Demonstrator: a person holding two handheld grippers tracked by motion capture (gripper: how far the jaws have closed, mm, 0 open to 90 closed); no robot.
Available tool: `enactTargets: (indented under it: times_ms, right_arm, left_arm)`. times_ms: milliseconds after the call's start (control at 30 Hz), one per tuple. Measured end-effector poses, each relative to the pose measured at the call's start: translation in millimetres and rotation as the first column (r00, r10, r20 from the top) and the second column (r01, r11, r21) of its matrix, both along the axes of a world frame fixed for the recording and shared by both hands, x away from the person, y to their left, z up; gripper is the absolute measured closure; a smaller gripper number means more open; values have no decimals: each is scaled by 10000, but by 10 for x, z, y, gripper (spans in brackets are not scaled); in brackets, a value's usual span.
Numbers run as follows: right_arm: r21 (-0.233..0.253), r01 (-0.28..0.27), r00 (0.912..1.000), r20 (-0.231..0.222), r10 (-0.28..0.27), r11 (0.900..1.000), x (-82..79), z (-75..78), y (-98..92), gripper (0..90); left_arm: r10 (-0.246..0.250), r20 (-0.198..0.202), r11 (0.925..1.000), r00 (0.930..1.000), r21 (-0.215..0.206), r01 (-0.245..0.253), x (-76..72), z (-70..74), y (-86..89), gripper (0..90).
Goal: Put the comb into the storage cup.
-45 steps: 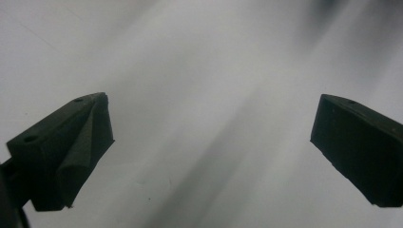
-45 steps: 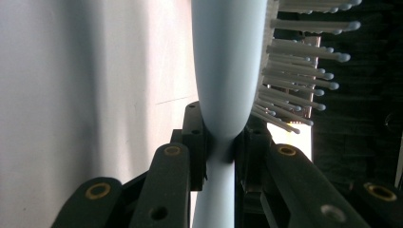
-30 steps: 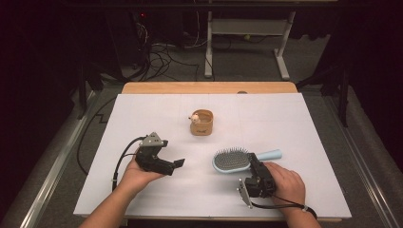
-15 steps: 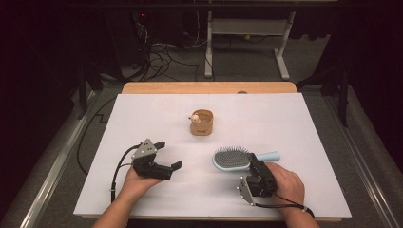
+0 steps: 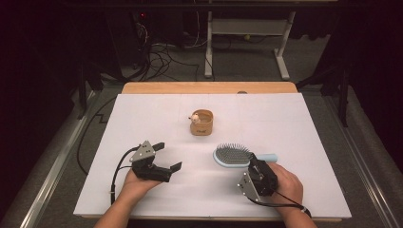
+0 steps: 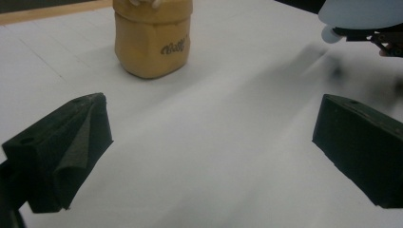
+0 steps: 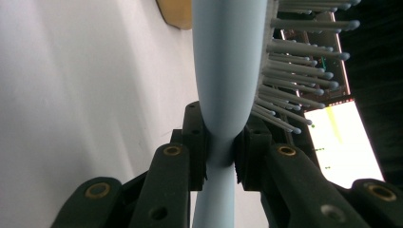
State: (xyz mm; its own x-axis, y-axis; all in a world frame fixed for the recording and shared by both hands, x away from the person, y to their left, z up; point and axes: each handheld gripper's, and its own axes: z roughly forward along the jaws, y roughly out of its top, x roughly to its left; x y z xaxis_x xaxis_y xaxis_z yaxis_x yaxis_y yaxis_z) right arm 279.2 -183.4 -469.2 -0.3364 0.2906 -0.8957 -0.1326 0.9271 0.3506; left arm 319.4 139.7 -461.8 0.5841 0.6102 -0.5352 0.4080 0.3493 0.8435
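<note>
Hairbrush [image 5: 234, 156], pale blue, sits clamped between the jaws of the right gripper [image 5: 253, 167], pinched at the narrow neck where the handle meets the head. From the right gripper view the two black jaws press against either side of that neck [image 7: 219, 137], with the head and its rows of bristles reaching out ahead of them and the handle running back between them. In the high view the head lies just beyond the jaws over the white bench [image 5: 304, 123], bristles up, while the handle end pokes out to the side past the person's right hand [image 5: 284, 183].

Over on the other side, the left gripper [image 5: 166, 156] has its jaws spread wide with nothing between them but bare bench. Well ahead of those jaws stands a small tan cup [image 6: 153, 39], apart from them and from the brush.
</note>
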Motion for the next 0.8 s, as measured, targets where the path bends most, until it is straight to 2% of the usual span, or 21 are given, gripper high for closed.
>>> enactTargets:
  times_ms: [200,267,333,467,533,600,667,800]
  right_arm:
    - [960,62,9994,-353,-29,9954,16,61,-47,779]
    - [1490,137,9983,-585,-50,9887,30,89,-77,779]
    - [1792,216,9974,-720,-88,9836,38,111,-102,779]
    - [2554,329,9953,-969,-83,9663,56,165,-165,779]
    - [2978,378,9938,-1112,-47,9539,64,197,-199,779]
    - [3372,420,9930,-1185,-19,9405,71,229,-231,779]
    - [3594,450,9921,-1257,6,9321,74,249,-250,779]
    - [4219,527,9894,-1449,99,9051,78,295,-300,779]
  left_arm:
    - [129,105,9998,9999,-122,-128,-9,16,9,6]
    - [143,161,9998,9998,-141,-141,-11,17,3,6]
    - [119,134,9998,9998,-155,-117,-13,12,-4,6]
    - [93,231,9999,9997,-105,-90,-27,6,-12,6]
    - [45,205,9997,9998,-249,-40,-38,6,-14,5]
    - [60,242,9998,9997,-208,-55,-42,-4,-16,5]
    - [50,195,9996,9998,-261,-45,-43,-7,-10,5]
    - [72,187,9989,9998,-459,-64,-46,4,10,5]
